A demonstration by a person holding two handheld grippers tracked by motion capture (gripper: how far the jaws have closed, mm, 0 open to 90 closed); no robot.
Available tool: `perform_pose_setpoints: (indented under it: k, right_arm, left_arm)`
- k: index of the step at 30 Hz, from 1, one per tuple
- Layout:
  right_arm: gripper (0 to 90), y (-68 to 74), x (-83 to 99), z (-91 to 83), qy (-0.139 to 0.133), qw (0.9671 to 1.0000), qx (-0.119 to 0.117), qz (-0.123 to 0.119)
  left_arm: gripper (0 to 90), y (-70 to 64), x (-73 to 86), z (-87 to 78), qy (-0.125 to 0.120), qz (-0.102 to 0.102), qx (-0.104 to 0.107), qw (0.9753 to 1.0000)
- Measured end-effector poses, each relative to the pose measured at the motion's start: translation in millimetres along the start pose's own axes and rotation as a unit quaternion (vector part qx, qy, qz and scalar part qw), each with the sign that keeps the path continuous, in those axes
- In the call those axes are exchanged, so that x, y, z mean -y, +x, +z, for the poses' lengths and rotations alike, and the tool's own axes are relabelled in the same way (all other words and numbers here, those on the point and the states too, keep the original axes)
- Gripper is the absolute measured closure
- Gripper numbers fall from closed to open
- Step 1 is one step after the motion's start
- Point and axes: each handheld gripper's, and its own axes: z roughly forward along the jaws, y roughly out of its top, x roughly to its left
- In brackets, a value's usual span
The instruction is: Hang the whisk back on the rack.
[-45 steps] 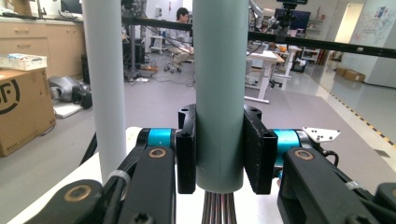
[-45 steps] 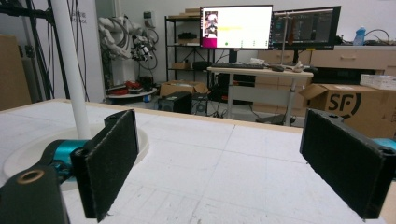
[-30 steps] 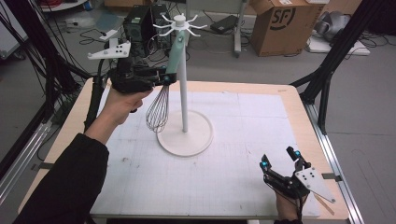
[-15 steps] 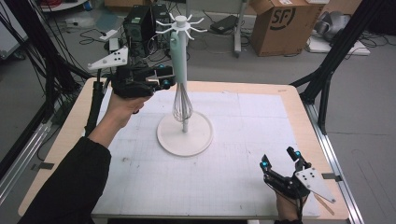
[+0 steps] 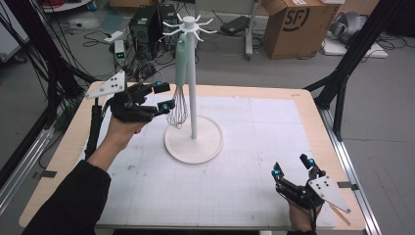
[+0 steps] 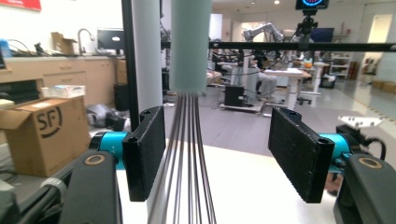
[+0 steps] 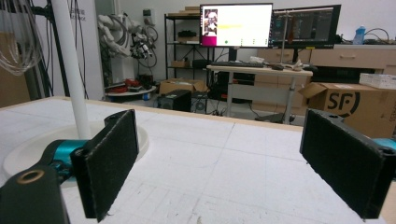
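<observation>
The whisk (image 5: 180, 83) hangs from a hook at the top of the stand (image 5: 192, 88), its mint handle upright beside the pole and its wires just above the round base, which sits toward the far left of the surface (image 5: 254, 147). In my left gripper view the wires (image 6: 187, 163) run down between the two pads, nearer the left one; I cannot tell whether they touch it. My left gripper (image 5: 159, 97) is spread wide, holding nothing, level with the wire cage.

I judge the step in hand to be letting go and clearing away. To do it well I would keep the jaws spread and draw the gripper straight back toward the left edge, along its own line, so that neither pad snags a wire and sets the whisk swinging off its hook. No lift, no twist until the pads are free of the cage.

My right gripper (image 5: 292, 167) rests near the right front corner, jaws spread too, empty, well apart from the stand.
</observation>
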Motion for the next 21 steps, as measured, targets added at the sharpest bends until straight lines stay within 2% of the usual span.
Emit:
perform_pose_setpoints:
  k: [2, 5, 9, 16, 21]
  right_arm:
    - [10.5, 0.4, 0.0, 0.4, 0.000, 1.0000, 0.001, 0.000]
    - [10.5, 1.0, -0.1, 0.2, 0.001, 1.0000, 0.000, -0.001]
    - [10.5, 1.8, 0.1, 0.6, 0.000, 1.0000, 0.001, -0.002]
    - [10.5, 3.4, 0.3, 1.4, 0.001, 1.0000, 0.002, -0.005]
    - [10.5, 4.2, 0.3, 2.0, 0.002, 1.0000, 0.002, -0.005]
  left_arm:
    - [37.1, -3.6, 8.4, -7.1, -0.002, 0.004, -0.007, 1.0000]
    - [37.1, -9.6, 20.1, -19.1, -0.021, 0.005, -0.018, 0.9996]
    - [37.0, -19.1, 34.5, -33.7, -0.020, 0.018, -0.033, 0.9991]
    - [36.6, -35.9, 65.9, -59.1, -0.007, 0.026, -0.066, 0.9974]
    - [36.8, -45.8, 84.3, -72.3, -0.012, 0.016, -0.079, 0.9967]
